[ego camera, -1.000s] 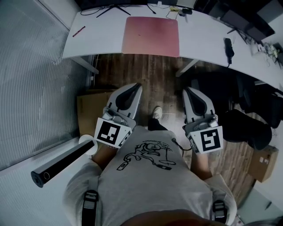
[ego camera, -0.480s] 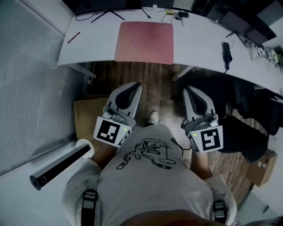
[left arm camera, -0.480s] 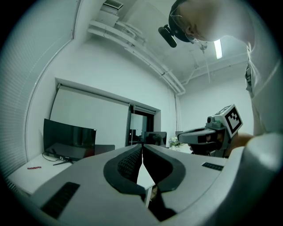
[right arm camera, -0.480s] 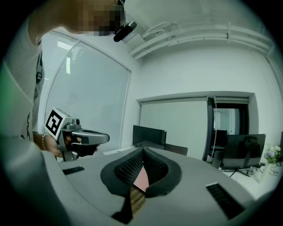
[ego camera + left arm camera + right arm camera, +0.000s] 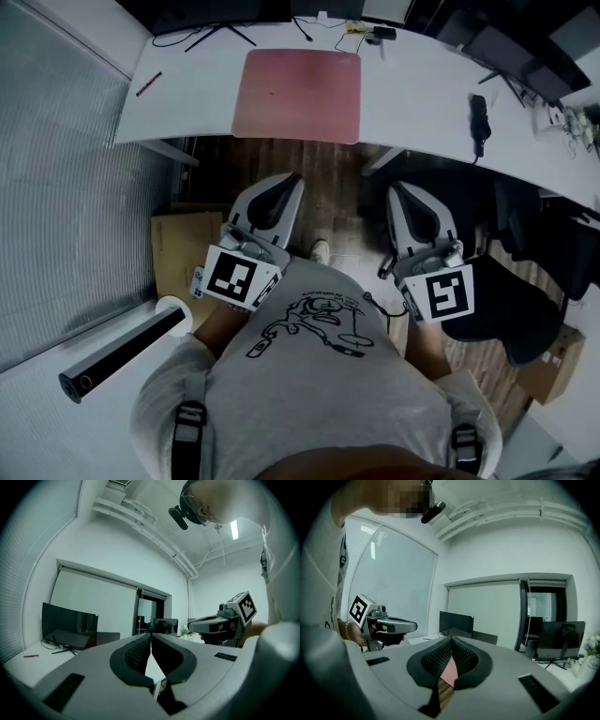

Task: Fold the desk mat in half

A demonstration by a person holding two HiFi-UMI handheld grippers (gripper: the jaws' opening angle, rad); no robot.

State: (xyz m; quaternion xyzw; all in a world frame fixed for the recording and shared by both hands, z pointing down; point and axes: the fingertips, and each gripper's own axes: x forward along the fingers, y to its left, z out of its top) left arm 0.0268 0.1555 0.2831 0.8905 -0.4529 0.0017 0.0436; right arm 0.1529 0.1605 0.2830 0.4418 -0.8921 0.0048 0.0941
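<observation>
**A:** Where does the mat sit from your claws?

**B:** The pink mat [image 5: 297, 95] lies flat and unfolded on the white table [image 5: 422, 89]. Its near edge runs along the table's front edge. You hold both claws low in front of your body, over the wooden floor [image 5: 328, 173] and well apart from the table. The mat is straight ahead of them, and neither claw touches it.

**A:** And the claws themselves?

**B:** Your left claw [image 5: 289, 178] is pressed together, tips meeting, with nothing pinched. Your right claw [image 5: 398, 187] is pressed together too, and empty. Through the slit below its tips in the right gripper view, you can see a sliver of the pink mat and some floor.

**A:** Anything else near the mat?

**B:** A red pen [image 5: 148, 83] lies at the table's left end, well apart from the mat.
</observation>
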